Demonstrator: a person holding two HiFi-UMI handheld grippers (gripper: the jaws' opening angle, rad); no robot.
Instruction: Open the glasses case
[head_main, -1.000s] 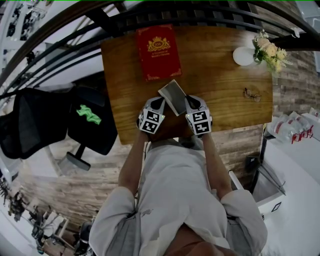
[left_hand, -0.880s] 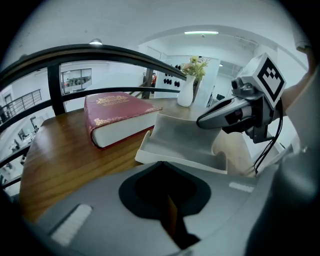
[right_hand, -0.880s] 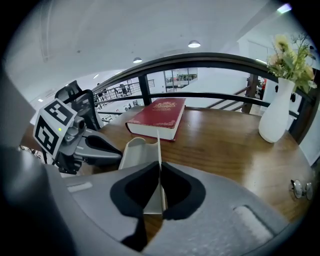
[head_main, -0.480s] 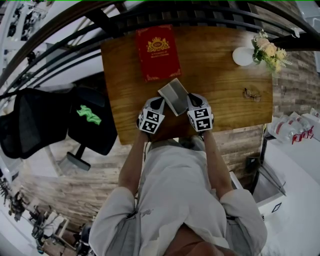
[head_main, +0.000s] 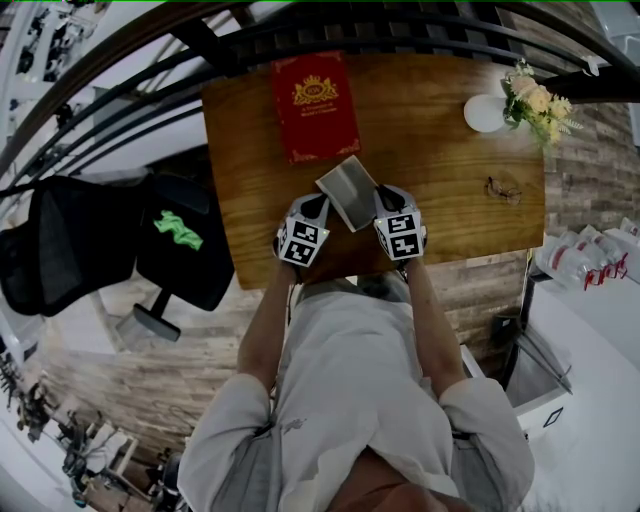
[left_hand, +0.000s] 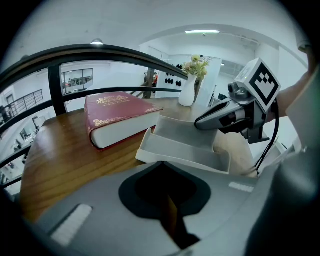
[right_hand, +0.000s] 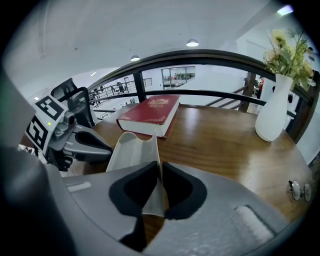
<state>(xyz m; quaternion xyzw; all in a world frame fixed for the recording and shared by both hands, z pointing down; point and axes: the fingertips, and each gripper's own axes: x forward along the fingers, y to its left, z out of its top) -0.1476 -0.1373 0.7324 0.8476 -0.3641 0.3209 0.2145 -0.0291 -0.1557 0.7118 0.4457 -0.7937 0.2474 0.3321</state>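
An open grey glasses case (head_main: 347, 190) stands on the wooden table (head_main: 450, 170) near its front edge, between my two grippers. My left gripper (head_main: 322, 205) is at the case's left side. In the left gripper view its jaws (left_hand: 161, 162) are closed together at the near rim of the case's tray (left_hand: 185, 145). My right gripper (head_main: 378, 200) has the thin upright lid wall (right_hand: 132, 150) between its jaws (right_hand: 160, 170). These jaws are opening slightly, with the wall still pinched between them. The inside of the case looks empty.
A red hardback book (head_main: 316, 105) lies just beyond the case. A white vase of flowers (head_main: 490, 112) stands at the far right corner, and a pair of glasses (head_main: 505, 190) lies on the right side. A dark railing runs behind the table, and a black chair (head_main: 80, 245) stands to the left.
The right gripper has shifted very slightly to the right with the lid wall. The left gripper and the case's tray have stayed put.
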